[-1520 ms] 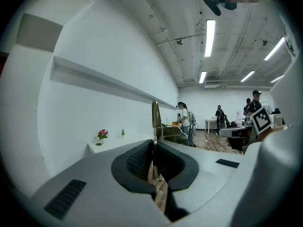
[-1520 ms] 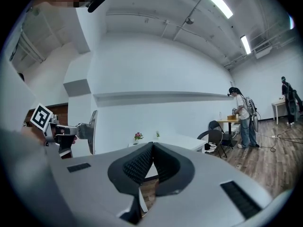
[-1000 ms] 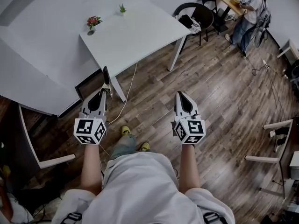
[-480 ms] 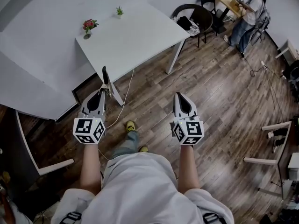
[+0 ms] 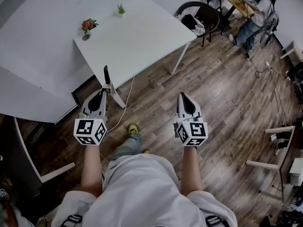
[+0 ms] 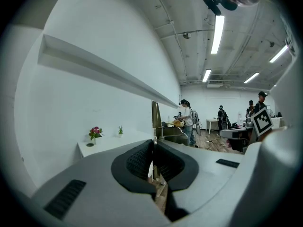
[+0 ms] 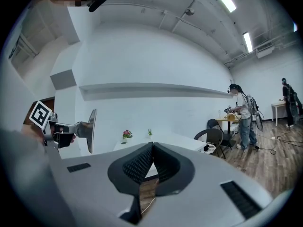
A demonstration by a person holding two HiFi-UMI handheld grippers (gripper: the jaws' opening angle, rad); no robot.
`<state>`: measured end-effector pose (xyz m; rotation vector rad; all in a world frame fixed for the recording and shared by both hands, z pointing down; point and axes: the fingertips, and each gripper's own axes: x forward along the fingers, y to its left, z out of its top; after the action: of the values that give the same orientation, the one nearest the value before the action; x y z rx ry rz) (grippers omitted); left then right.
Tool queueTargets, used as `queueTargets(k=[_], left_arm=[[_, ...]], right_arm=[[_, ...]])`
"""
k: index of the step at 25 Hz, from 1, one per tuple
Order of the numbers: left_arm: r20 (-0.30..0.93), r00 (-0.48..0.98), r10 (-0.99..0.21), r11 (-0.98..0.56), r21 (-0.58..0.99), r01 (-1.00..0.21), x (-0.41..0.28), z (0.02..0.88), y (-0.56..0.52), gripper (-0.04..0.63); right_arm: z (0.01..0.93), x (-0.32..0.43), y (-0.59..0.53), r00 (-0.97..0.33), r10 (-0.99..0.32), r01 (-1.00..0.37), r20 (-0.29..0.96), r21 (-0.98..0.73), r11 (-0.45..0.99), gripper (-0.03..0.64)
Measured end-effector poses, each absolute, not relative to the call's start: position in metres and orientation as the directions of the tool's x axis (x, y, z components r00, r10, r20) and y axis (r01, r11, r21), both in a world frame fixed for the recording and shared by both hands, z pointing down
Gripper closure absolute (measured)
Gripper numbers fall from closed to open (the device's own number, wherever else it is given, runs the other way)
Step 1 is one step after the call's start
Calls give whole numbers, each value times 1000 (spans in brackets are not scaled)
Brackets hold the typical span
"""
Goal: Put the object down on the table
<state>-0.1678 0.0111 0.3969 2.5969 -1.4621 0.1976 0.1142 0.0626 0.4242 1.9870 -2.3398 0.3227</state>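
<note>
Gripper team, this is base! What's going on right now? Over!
Left gripper shut on metal tool; right gripper shut, empty. Tool held up, not yet on white table. Only flowers and small plant at table's far side.

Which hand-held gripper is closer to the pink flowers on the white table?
Left. The left hand-held gripper, shut on a metal tool, is off the table's near corner on the flowers' side; the right hand-held gripper is farther right, over the floor.

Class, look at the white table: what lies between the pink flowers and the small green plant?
Nothing. The stretch of white table between the pink flowers and the small green plant is bare, as the head view shows.
</note>
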Motion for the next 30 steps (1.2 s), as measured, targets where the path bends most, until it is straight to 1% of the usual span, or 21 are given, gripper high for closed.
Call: queueTargets(k=[6, 17, 30], left_arm=[[205, 525, -826, -518, 90, -850, -179, 406, -42, 575], [186, 550, -814, -537, 116, -835, -207, 400, -132, 575], [181, 551, -814, -535, 135, -834, -224, 401, -163, 574]], right_arm=[[428, 104, 11, -156, -967, -985, 202, -103, 137, 609], [408, 78, -71, -125, -971, -992, 204, -54, 117, 609], [398, 60, -104, -131, -971, -991, 198, -28, 128, 609]])
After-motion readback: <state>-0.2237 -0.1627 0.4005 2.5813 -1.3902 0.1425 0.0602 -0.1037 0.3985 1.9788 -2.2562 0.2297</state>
